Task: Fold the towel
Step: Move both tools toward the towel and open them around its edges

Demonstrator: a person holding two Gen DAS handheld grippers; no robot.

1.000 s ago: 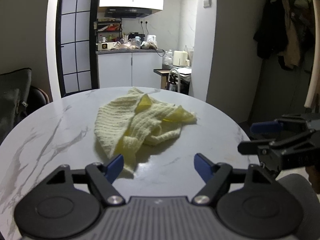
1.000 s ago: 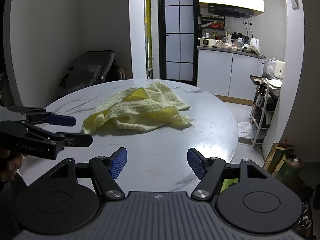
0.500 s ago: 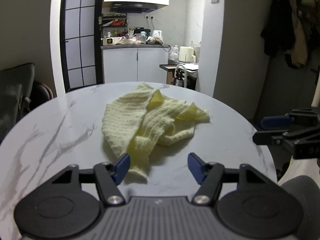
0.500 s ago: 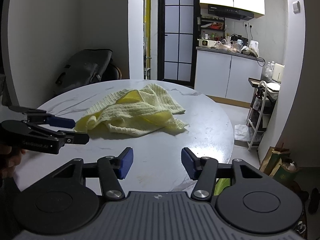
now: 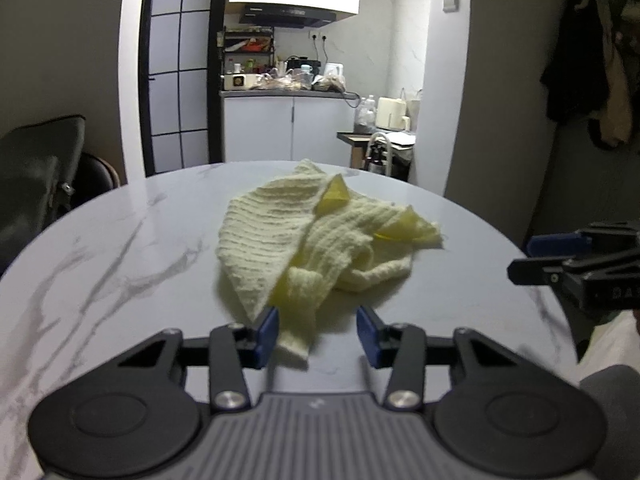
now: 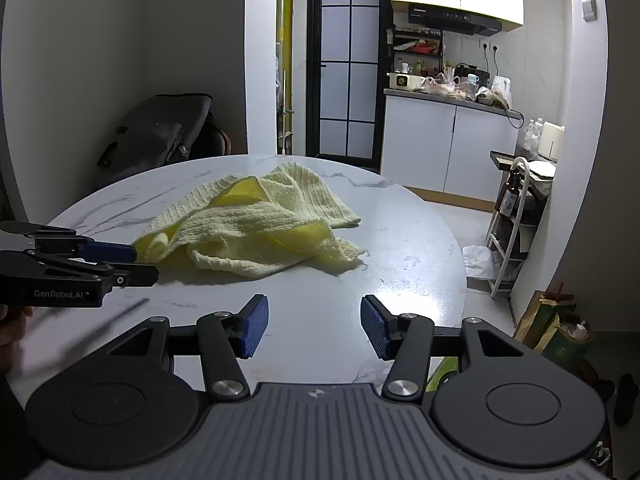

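Pale-yellow waffle towel [image 5: 320, 240] crumpled on counter [image 5: 120, 260] | my left hand-held gripper [image 5: 316, 330] spread around its near corner | right hand-held gripper [image 6: 314, 326] spread, short of it | soft, light; I'd pinch corners.

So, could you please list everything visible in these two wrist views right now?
Towel: one, pale yellow, crumpled at the table's middle.
Table: one, round, white marble.
Door: one, black-framed, glazed, behind.
Cabinets: white, cluttered counter above.
Bag: one, dark, left of table.
Rack: one, white, right of table.
Coats: dark, hanging far right.
Left gripper: black, blue pads, open around towel's near corner.
Right gripper: same, open, short of towel.
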